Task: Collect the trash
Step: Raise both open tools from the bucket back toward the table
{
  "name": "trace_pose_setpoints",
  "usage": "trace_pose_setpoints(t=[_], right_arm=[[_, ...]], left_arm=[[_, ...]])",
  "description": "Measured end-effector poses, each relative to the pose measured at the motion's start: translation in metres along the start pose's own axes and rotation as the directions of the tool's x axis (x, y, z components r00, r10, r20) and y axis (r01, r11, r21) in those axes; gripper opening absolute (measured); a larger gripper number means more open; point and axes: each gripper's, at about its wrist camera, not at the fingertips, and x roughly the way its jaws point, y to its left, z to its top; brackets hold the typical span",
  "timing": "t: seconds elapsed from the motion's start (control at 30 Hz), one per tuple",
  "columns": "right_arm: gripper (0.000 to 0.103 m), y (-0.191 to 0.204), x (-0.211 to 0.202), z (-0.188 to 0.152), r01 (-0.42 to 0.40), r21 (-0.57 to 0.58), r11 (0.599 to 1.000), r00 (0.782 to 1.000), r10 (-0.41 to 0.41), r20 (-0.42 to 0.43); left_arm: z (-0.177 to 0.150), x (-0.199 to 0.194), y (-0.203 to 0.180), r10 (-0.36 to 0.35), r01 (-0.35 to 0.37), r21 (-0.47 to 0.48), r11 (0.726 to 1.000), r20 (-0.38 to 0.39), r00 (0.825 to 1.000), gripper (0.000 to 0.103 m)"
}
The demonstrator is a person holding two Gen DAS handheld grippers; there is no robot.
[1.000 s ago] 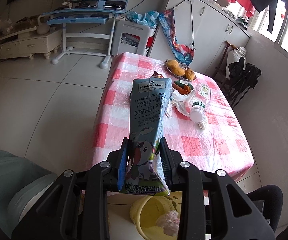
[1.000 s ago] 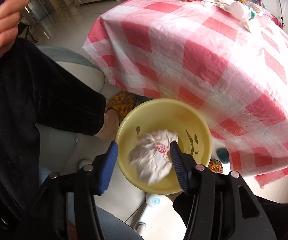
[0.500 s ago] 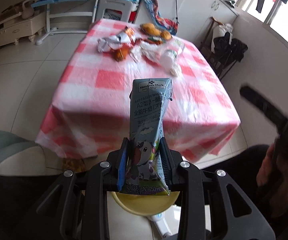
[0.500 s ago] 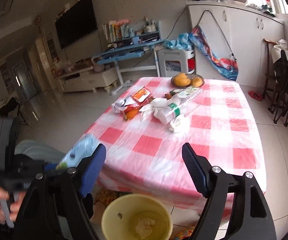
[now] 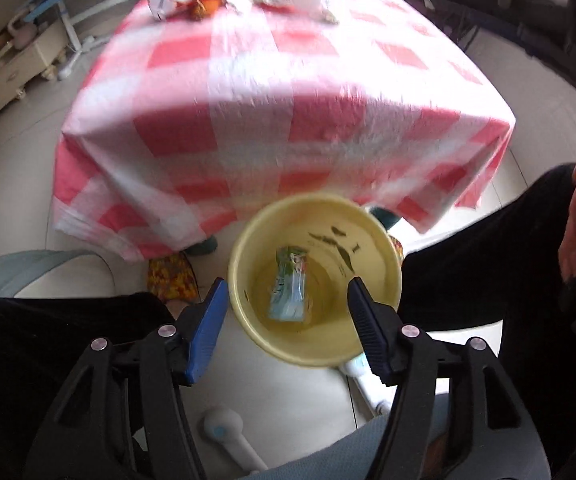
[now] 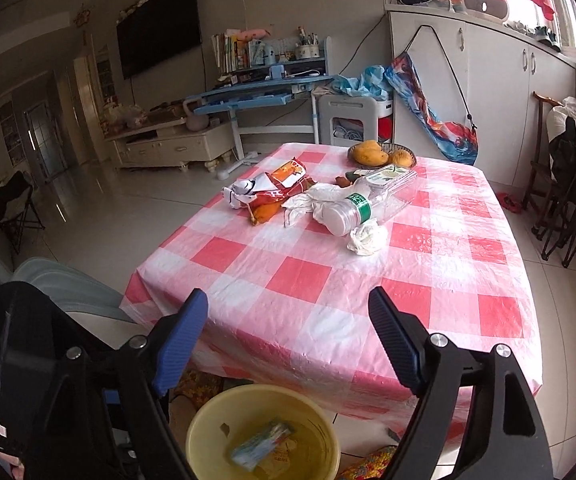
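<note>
The milk carton (image 5: 290,286) lies inside the yellow bucket (image 5: 384,322) on the floor by the table (image 5: 248,92), its long axis slanted up the bucket wall, top end toward the table. The left tool (image 5: 284,312) has just been opening – jaws apart, nothing between them. The right tool (image 6: 288,344) too, spread and empty. Risk: reaching back for the bottle (image 6: 368,204) – round, on its side – a careless nudge could roll it away

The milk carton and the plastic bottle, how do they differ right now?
The milk carton lies inside the yellow bin on the floor; the plastic bottle lies on its side on the checked table. The carton is a flat printed box; the bottle is clear and round with a green label. Both are trash, and no gripper holds either.
</note>
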Motion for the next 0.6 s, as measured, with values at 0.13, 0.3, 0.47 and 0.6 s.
trace_pose_setpoints(t=[0.13,0.3,0.47,0.6], right_arm=[[0.080,0.004,0.001,-0.003,0.017,-0.022,1.000,1.000,-0.016,0.004],[0.081,0.006,0.002,-0.002,0.040,-0.035,0.999,0.999,-0.040,0.011],[0.082,0.010,0.003,-0.003,0.060,-0.057,0.997,0.998,-0.059,0.012],[0.083,0.014,0.007,-0.004,0.066,-0.079,0.995,0.998,-0.066,0.001]], left_arm=[[0.008,-0.023,0.004,0.057,-0.052,-0.035,0.998,0.155,0.986,0.072],[0.012,-0.040,0.011,0.124,-0.102,-0.099,0.990,0.246,0.961,0.075],[0.019,-0.048,0.028,0.152,-0.106,-0.173,0.979,0.279,0.948,0.077],[0.017,-0.051,0.038,0.154,-0.093,-0.215,0.972,0.289,0.945,0.079]])
